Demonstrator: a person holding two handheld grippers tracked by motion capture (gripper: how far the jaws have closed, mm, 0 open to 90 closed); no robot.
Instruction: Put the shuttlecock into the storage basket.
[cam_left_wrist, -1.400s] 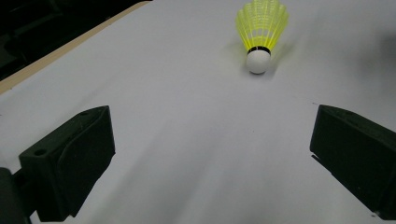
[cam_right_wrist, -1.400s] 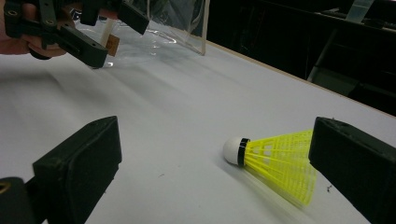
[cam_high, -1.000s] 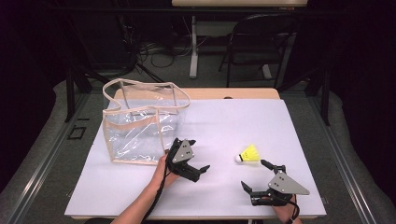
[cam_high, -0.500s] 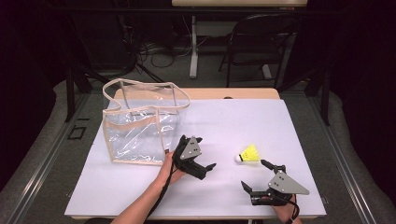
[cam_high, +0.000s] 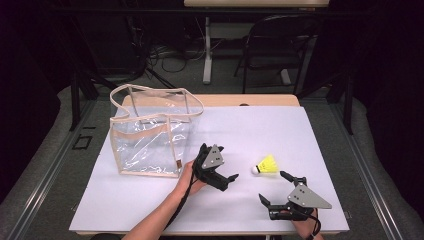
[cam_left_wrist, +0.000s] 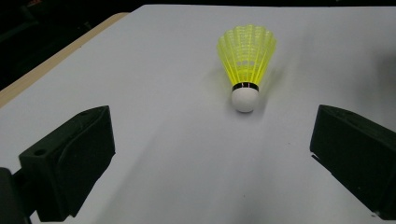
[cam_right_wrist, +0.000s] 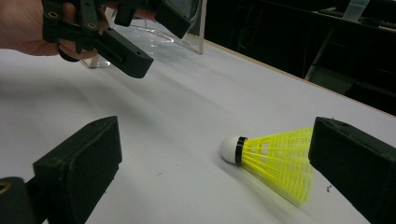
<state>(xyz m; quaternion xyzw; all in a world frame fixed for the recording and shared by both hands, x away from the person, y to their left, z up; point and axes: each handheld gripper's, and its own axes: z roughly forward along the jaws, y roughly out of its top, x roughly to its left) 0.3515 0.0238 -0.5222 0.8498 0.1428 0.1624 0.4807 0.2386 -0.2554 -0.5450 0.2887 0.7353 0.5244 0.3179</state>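
1. Moved since a second ago: left gripper (cam_high: 227, 179) carried rightward across the table, away from the clear bag (cam_high: 150, 135) and nearer the shuttlecock (cam_high: 266, 165); right gripper (cam_high: 278, 189) and shuttlecock unchanged in place.
2. White tabletop (cam_high: 260, 125) with a wooden edge at the far side; dark room beyond, with a chair, table legs and cables on the floor.
3. Clear plastic bag with beige trim standing upright on the left part of the table, mouth open.
4. Left forearm entering from the bottom edge, angled up and right; left hand (cam_high: 187, 176) wrapped around its gripper just right of the bag's near corner, jaws aimed right toward the shuttlecock.
5. Right gripper low at the near right of the table, jaws pointing away from the person.
6. Both pairs of jaws spread wide, gripping nothing.
7. Yellow shuttlecock lying on its side on the table, white cork toward the left gripper, ahead of its jaws and not between them; just beyond the right gripper's jaws, touching neither.
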